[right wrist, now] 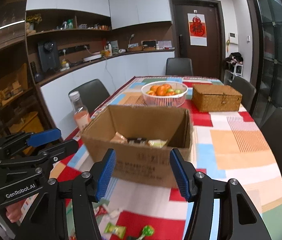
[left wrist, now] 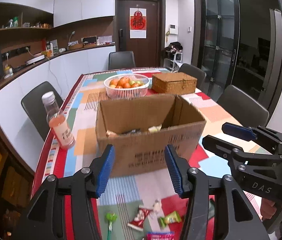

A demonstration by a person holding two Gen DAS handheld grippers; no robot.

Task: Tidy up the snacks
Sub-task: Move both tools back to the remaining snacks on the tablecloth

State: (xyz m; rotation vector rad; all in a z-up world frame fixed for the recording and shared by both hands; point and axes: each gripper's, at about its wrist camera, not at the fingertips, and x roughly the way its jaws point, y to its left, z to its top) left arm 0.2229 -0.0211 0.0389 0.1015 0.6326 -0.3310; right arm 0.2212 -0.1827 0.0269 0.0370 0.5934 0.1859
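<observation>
- My left claw (left wrist: 140, 167) stands parted, nothing between its blue pads; it hangs above the patchwork-cloth surface (left wrist: 216, 112), just short of the cardboard box (left wrist: 151, 140).
- My right claw (right wrist: 143, 170) likewise stands apart and empty, pointing at the same box from the near side.
- In the left wrist view the right claw shows at the right edge, jaws also spread; in the right wrist view the left claw shows at the left edge.
- The box is open-topped, sitting mid-surface. Inside I see a few wrapped snacks (right wrist: 139, 141) against its near wall.
- Loose snacks lie on the cloth below the claws: a red-and-white packet (left wrist: 140, 219), a green packet (left wrist: 170, 219), a green lollipop (left wrist: 111, 219), a pink wrapper at the bottom edge.
- A bottle of pink drink (left wrist: 59, 122) stands upright left of the box, near the surface's edge.
- Behind the box: a white basket of fruit (left wrist: 127, 85) and a closed wicker box (left wrist: 174, 83), side by side.
</observation>
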